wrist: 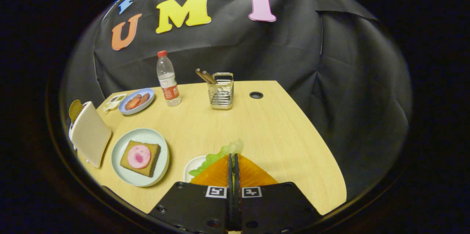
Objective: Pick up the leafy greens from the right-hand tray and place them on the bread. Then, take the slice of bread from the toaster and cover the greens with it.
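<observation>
gripping the leafy greens [220,152] with fingers pressed together over the white tray [191,166] at the bench's [279,131] near edge, the tool [233,164] seems mid-pickup, and next must lift and carry them to the bread [140,158] on the pale plate [121,175] beside the toaster [90,134].

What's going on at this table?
A person is making a sandwich with a hand-held gripper. Its fingers are closed together over the greens, at the white tray; whether they actually pinch a leaf is hard to tell. The bread, topped with a pink slice, waits on a plate further left. Another slice sticks out of the toaster.
</observation>
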{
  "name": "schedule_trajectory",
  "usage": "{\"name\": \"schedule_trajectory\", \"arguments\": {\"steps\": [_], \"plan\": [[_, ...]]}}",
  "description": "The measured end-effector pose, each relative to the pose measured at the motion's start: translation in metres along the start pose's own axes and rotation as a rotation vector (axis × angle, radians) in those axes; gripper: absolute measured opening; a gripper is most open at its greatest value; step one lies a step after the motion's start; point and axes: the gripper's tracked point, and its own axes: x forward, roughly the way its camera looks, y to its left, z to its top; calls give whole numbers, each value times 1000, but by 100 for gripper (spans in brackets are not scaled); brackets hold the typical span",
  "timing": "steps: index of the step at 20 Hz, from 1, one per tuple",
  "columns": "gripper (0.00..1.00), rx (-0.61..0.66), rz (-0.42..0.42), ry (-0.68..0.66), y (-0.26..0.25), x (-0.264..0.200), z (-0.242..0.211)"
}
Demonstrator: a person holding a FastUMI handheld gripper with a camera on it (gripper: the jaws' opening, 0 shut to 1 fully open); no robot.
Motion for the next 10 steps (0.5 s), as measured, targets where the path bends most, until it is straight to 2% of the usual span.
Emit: {"name": "schedule_trajectory", "arguments": {"steps": [10], "plan": [[0, -51, -7, -81, 58, -48, 18]]}}
